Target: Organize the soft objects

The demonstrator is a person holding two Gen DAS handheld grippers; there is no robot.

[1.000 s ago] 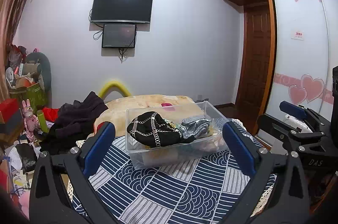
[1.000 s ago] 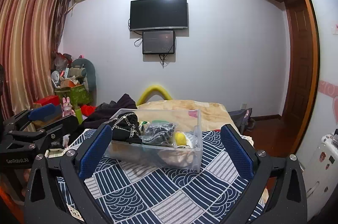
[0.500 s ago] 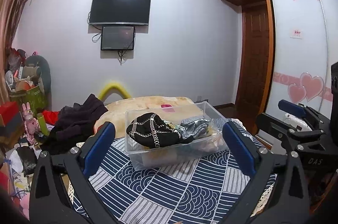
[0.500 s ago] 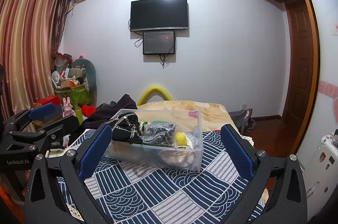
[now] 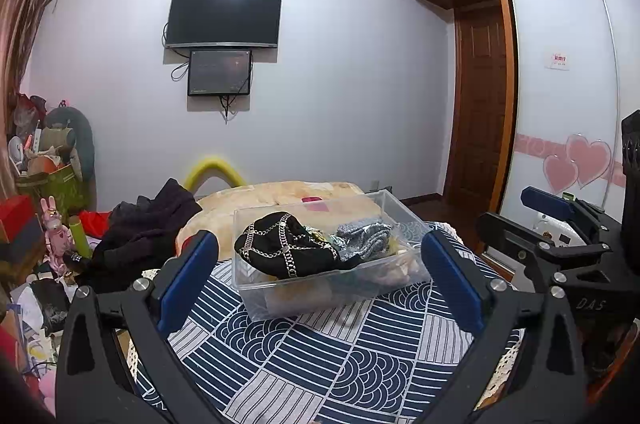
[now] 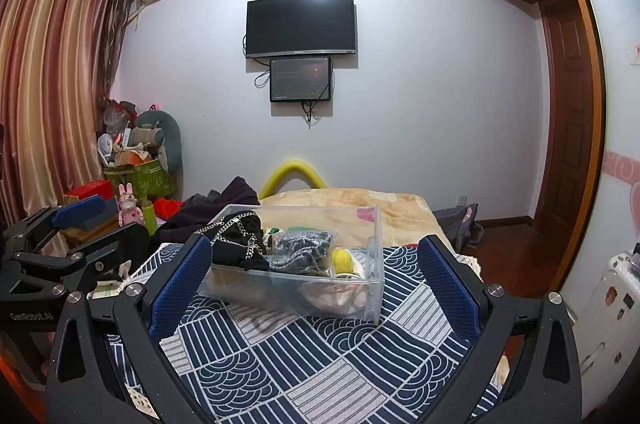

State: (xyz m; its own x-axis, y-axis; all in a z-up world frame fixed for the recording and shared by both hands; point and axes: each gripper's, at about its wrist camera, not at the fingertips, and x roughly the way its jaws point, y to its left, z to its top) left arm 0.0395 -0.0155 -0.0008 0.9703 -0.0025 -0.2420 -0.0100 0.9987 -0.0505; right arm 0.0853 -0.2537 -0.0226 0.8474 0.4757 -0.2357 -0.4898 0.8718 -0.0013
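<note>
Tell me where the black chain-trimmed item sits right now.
The black chain-trimmed item lies at the left end of the clear bin, beside the grey knit piece, on the patterned cloth.

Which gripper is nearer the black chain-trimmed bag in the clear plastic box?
Left, though only slightly. The left gripper faces the black chain-trimmed bag head-on; from the right gripper it sits at the box's far-left end.
</note>
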